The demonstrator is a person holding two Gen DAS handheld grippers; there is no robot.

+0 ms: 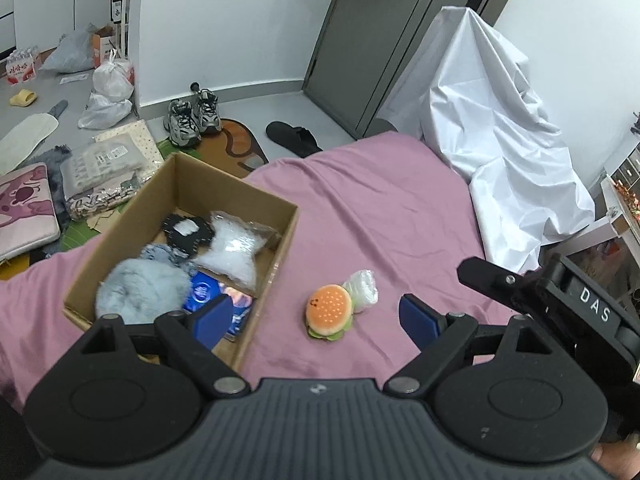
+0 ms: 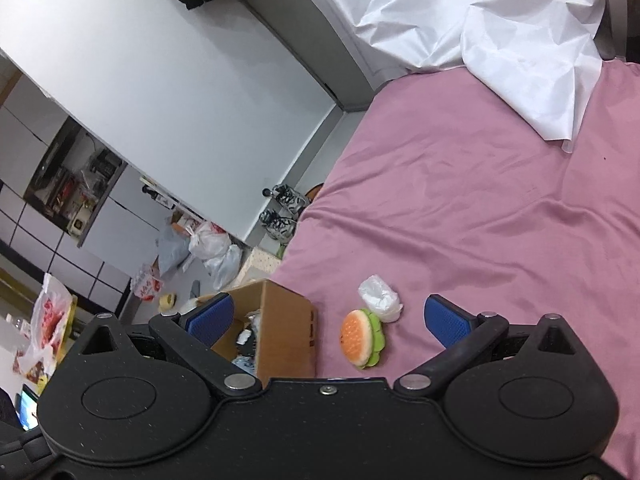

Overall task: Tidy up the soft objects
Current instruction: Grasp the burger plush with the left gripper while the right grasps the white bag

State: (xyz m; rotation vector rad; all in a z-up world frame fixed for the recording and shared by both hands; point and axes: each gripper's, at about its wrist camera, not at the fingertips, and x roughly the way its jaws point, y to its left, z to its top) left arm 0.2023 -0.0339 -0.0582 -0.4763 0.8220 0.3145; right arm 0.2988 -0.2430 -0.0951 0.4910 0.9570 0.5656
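While nothing was held, both grippers hung over a pink bedsheet (image 1: 380,208) with their blue pads spread wide and empty. The left gripper (image 1: 316,316), nearest in its own view, framed a burger plush (image 1: 329,311) between its pads without touching it. The right gripper (image 2: 328,320) framed the same burger (image 2: 360,338) from another angle, tilted so the room looked rolled over; it also showed at the right edge of the left view, where white letters on its black body read "DAS".

The burger lay on the sheet, touching a crumpled clear bag (image 1: 362,290) just beyond it. These two seemed to be the last soft things left out, which probably explains why both grippers pointed at them.

Left of the burger sat an open cardboard box (image 1: 280,248), likely the collecting place. It already held a grey fluffy pad (image 1: 140,292), a blue packet (image 1: 204,292) whose print was too blurred to read, a clear bag of white stuffing (image 1: 236,248) and a dark piece with a white patch (image 1: 186,229).

Farther off, white cloth (image 1: 492,128) draped over something at the far right of the bed. On the floor beyond lay grey sneakers (image 1: 192,114), a black slipper (image 1: 294,136), folded bedding in plastic, and shopping bags. A red-and-white pack far left bore writing too small to read.
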